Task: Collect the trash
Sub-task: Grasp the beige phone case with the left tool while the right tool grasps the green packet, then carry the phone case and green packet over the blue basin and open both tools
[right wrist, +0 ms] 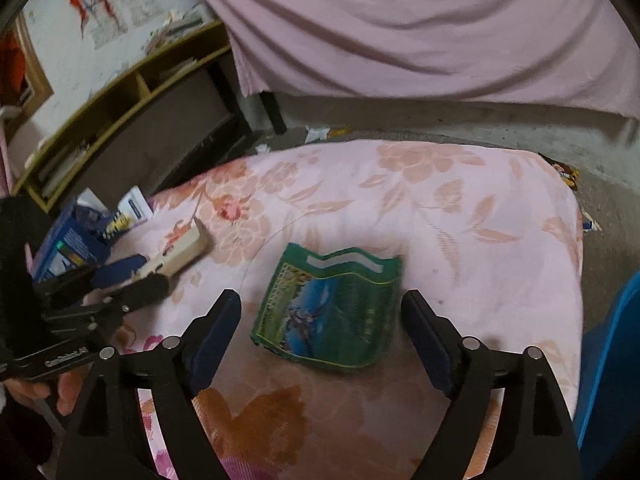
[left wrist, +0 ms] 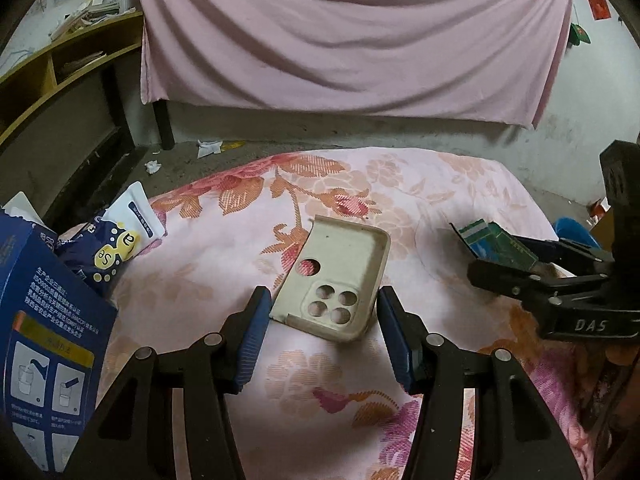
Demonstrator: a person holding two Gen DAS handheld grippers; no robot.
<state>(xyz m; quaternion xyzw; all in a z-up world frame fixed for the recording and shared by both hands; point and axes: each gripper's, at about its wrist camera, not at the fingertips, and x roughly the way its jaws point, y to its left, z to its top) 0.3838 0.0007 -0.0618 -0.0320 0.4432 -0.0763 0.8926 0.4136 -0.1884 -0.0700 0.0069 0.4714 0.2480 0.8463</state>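
A beige phone case (left wrist: 340,256) sits tilted between the blue pads of my left gripper (left wrist: 324,294), which is shut on its lower end just above the floral bedspread (left wrist: 420,184). The right wrist view shows the same case (right wrist: 184,252) held in that gripper (right wrist: 140,270) at the left. A green and blue snack packet (right wrist: 332,308) lies flat on the bedspread. My right gripper (right wrist: 321,296) stands wide open around it, with a gap on each side. In the left wrist view the packet (left wrist: 500,240) shows at the right gripper's (left wrist: 472,248) tips.
A dark blue carton (left wrist: 44,300) and blue-and-white pouches (left wrist: 116,248) lie at the bed's left edge. Beyond stand a wooden shelf (left wrist: 60,72) and a hanging pink sheet (left wrist: 340,40). Paper scraps (left wrist: 208,148) litter the floor. A blue bin (right wrist: 612,360) stands at the right.
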